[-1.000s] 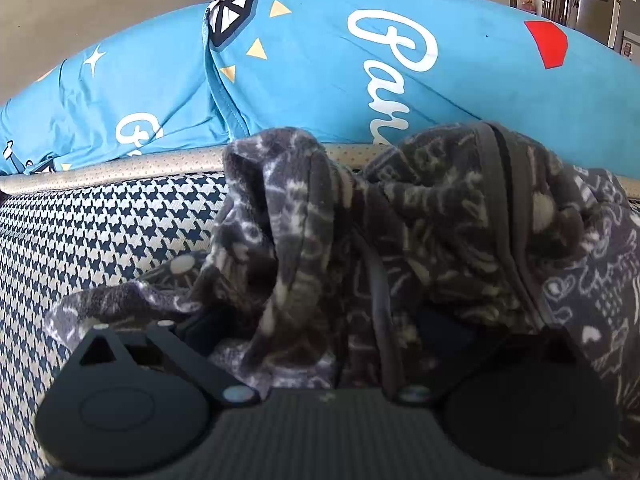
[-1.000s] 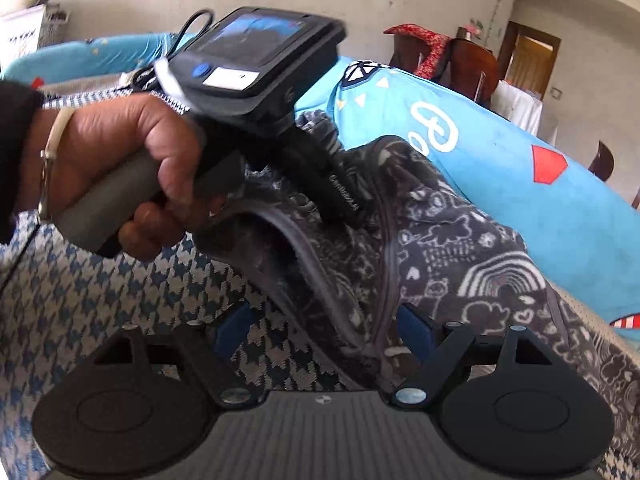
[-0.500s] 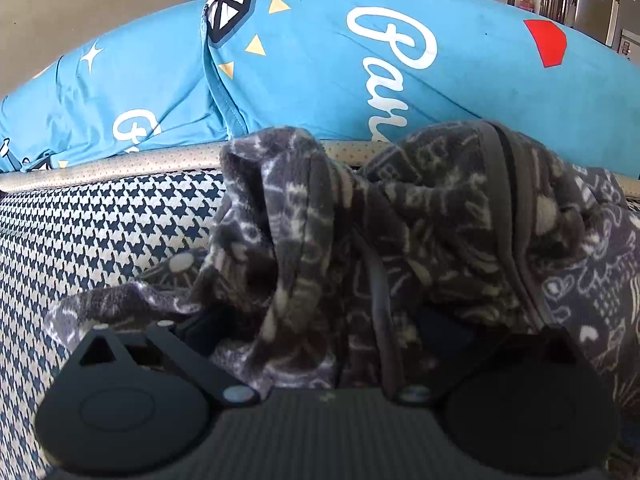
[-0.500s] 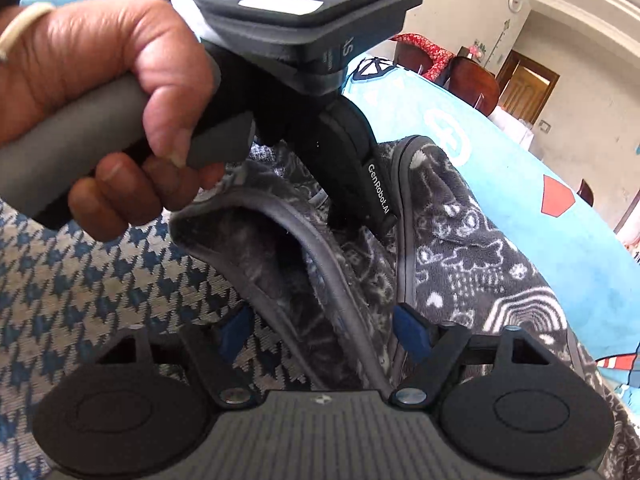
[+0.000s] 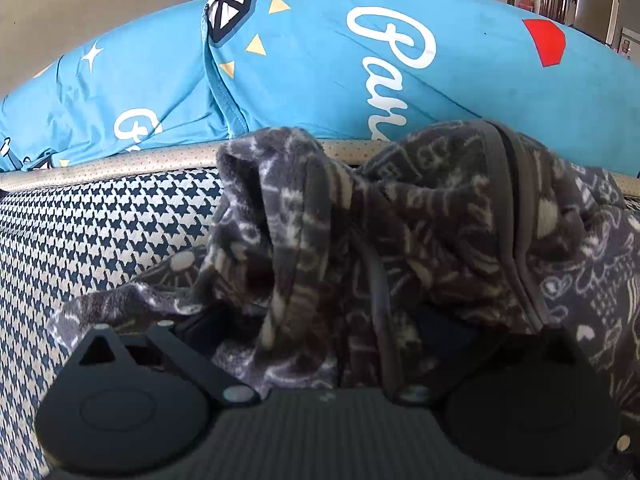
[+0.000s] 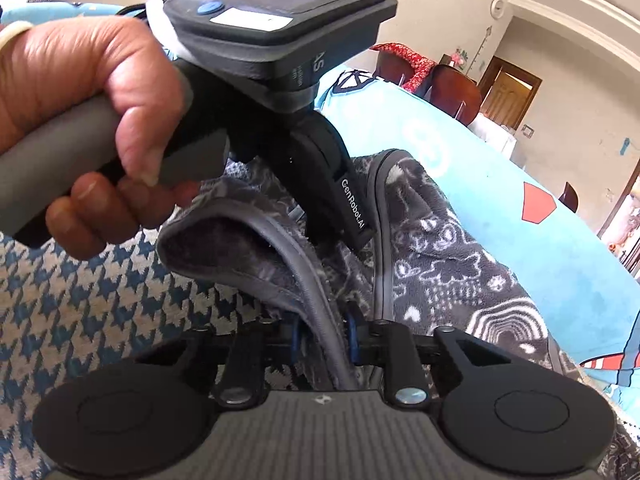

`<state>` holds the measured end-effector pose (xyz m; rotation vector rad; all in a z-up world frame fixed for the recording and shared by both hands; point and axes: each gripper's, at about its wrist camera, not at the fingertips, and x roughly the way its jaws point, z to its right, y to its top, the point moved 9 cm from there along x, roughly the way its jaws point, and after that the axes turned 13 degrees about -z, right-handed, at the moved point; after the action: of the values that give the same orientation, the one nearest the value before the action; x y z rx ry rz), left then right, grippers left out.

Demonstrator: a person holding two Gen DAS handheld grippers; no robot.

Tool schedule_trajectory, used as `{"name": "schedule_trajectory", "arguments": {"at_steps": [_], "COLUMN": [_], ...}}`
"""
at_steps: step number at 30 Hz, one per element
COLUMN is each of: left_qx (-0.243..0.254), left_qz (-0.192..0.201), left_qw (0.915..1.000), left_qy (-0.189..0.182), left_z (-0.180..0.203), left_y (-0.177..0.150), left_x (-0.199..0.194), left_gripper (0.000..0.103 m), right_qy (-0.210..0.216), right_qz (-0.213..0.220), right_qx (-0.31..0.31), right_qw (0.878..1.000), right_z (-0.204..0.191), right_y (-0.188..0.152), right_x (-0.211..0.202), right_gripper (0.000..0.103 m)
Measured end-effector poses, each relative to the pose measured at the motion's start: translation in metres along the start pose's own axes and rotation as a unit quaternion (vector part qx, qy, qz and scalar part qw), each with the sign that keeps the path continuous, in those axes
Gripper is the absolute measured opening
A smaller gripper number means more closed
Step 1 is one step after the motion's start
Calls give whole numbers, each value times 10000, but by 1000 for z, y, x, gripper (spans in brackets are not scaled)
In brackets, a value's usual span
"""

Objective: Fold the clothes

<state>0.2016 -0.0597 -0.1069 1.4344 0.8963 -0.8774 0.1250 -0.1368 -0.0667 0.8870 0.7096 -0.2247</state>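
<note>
A dark grey fleece garment (image 5: 400, 220) with white doodle print and grey trim lies bunched on a houndstooth bed cover (image 5: 100, 232). My left gripper (image 5: 320, 320) is open, its fingers wide apart, and a heap of the fleece lies between and over them. In the right wrist view a hand (image 6: 80, 92) holds that left gripper, whose one visible finger (image 6: 348, 204) points down into the garment (image 6: 440, 240). My right gripper (image 6: 324, 334) is shut on the garment's grey trimmed edge, which rises from its blue pads.
A bright blue printed quilt (image 5: 320, 60) lies rolled just behind the garment, beyond a beige piped edge (image 5: 140, 160). The same quilt (image 6: 500, 184) fills the right side. Houndstooth cover (image 6: 80, 300) spreads to the left. Wooden chairs (image 6: 452, 88) stand far back.
My right gripper came in closer and shut on the garment's trimmed edge; it was open before. The left gripper and the fleece over it have barely moved.
</note>
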Motion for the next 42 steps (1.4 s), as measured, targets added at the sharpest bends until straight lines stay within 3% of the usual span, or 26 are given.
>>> {"name": "schedule_trajectory", "arguments": {"at_steps": [10,22,34,42], "left_qx": [79,288,291,-50], "left_qz": [11,368,756,939], "left_qw": [10000,9988,9966,9954], "left_qy": [-13,-173,-114,-195], "left_z": [0,-16,-61,-93], "left_y": [1,-17,-67,-106], "left_x": [-12,-67,-131,-160], "left_gripper": [103,103,103,103], "right_qy": [397,1128,1643,2108], "right_qz": [63,468,809,917], "right_qx": [600,1540,1784,1794], "right_qw": [9974,9805,9668,9565], "right_z": [7,12,-8,-39], "right_y": [5,15,17,9], "right_x": [-19,-73,-121,-148], "right_gripper": [12,11,11,11]}}
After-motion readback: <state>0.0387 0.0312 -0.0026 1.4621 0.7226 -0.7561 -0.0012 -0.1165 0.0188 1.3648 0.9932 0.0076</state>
